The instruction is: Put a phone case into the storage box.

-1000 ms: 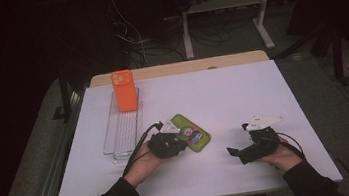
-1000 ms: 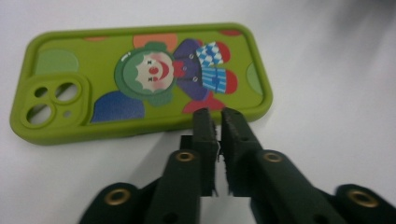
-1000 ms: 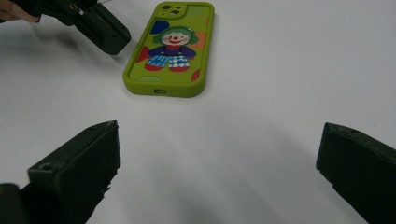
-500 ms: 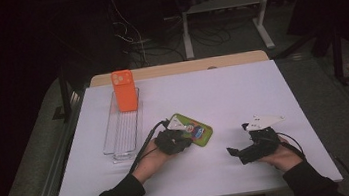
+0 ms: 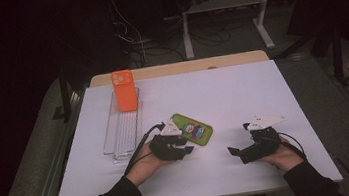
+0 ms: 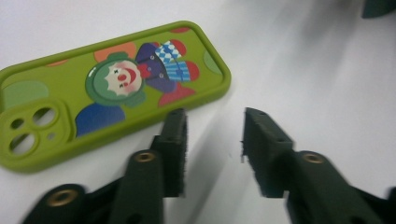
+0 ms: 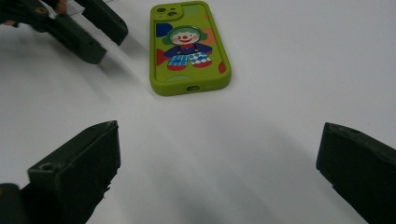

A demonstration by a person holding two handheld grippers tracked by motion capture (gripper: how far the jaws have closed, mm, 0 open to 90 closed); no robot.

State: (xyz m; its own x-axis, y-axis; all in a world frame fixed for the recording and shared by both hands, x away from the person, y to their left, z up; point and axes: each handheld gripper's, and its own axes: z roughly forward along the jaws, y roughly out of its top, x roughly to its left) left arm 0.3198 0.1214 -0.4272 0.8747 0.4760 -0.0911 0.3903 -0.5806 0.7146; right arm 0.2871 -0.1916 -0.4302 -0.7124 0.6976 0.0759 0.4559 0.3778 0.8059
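Green clown phone case [image 5: 193, 129] flat on white desk [image 5: 242, 94], left claw [image 6: 212, 140] just beside it, just opening, nothing between jaws, right claw [image 5: 235, 150] wide open, empty, well apart.

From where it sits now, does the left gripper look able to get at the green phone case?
Probably yes. The left gripper sits right beside the green phone case, its jaws apart with nothing between them. The case lies flat on bare white table, so nothing blocks the way.
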